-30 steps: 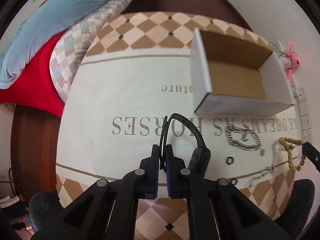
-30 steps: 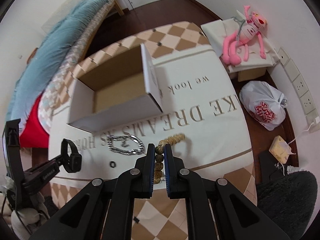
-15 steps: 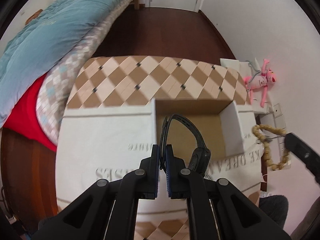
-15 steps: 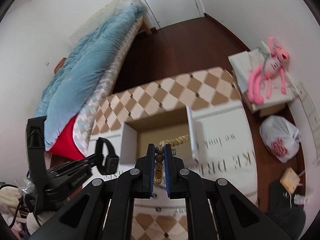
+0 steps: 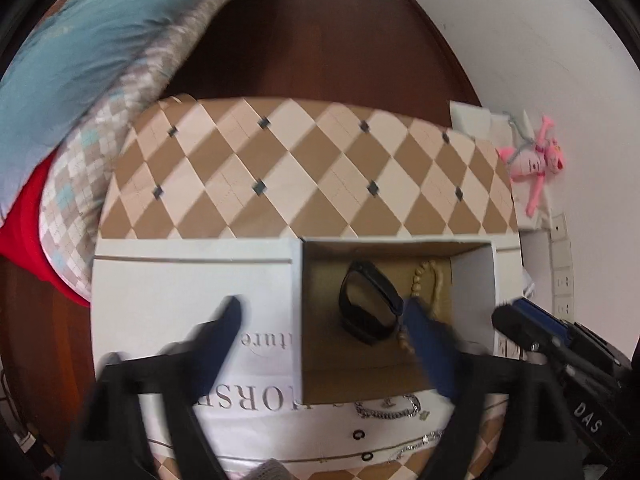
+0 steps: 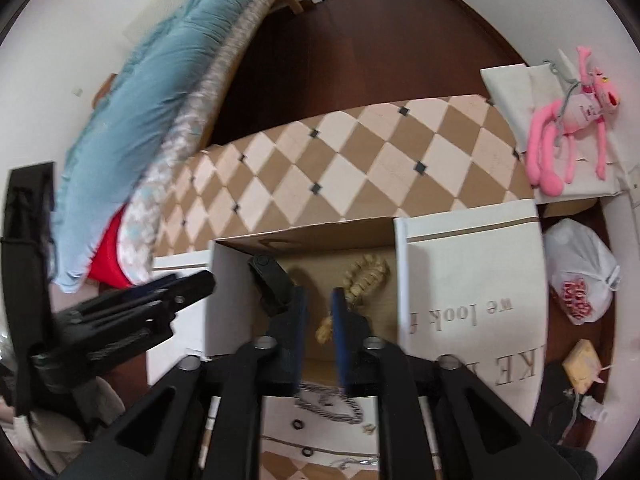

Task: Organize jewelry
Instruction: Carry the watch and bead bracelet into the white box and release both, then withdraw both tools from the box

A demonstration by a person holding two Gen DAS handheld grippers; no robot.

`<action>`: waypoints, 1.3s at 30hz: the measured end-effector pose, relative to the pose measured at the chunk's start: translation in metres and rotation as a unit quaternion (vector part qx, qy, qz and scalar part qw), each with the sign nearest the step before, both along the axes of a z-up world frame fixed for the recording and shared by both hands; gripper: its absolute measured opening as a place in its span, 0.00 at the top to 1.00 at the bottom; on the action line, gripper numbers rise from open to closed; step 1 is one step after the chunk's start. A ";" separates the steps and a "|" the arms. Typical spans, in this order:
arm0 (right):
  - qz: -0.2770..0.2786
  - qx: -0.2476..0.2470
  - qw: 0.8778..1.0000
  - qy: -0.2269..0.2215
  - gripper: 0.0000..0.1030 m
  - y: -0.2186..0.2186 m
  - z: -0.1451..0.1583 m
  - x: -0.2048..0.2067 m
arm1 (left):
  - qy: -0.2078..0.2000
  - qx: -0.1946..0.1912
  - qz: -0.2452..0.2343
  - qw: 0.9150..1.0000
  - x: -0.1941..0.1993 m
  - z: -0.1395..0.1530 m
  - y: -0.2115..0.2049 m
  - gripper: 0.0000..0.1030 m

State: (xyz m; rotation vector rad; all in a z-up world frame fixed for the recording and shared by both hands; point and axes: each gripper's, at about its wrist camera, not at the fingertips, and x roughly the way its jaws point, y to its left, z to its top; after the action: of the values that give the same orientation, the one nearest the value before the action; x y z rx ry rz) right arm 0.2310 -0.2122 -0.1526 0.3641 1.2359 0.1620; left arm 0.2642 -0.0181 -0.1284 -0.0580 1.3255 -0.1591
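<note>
Left gripper point(image 5: 324, 320) jaws just opened wide, empty; black wristband point(image 5: 370, 306) lies in the box point(image 5: 296, 312). Right gripper point(image 6: 317, 304) jaws just parted, bead bracelet point(image 6: 366, 276) dropped at 12 o'clock. Cloth reads "HORSE", "we look".

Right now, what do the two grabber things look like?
Both are black plastic tools with two flat fingers. The left gripper has chunky black arms and dark blue pads on its fingers. The right gripper looks the same, with round silver bolts on its arms. Seen from the left camera, its side carries white letters, "DAS".
</note>
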 end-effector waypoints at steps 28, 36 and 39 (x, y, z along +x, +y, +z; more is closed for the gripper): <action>-0.014 -0.208 0.977 -0.042 0.01 0.010 -0.016 -0.065 | -0.072 0.087 0.051 0.992 -0.087 -0.011 0.018 0.02; -0.031 -0.232 0.968 -0.095 0.01 0.011 0.029 -0.101 | -0.117 0.094 0.050 0.987 -0.119 0.026 0.015 0.02; -0.033 -0.232 0.966 -0.107 0.01 0.011 0.044 -0.113 | -0.135 0.092 0.048 0.985 -0.132 0.043 0.014 0.02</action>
State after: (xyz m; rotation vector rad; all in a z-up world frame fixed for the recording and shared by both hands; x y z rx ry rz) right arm 0.1181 -0.2013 -0.1082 -0.0212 1.0089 -0.1445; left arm 0.1326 -0.0040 -0.0854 0.0561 1.0585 0.0374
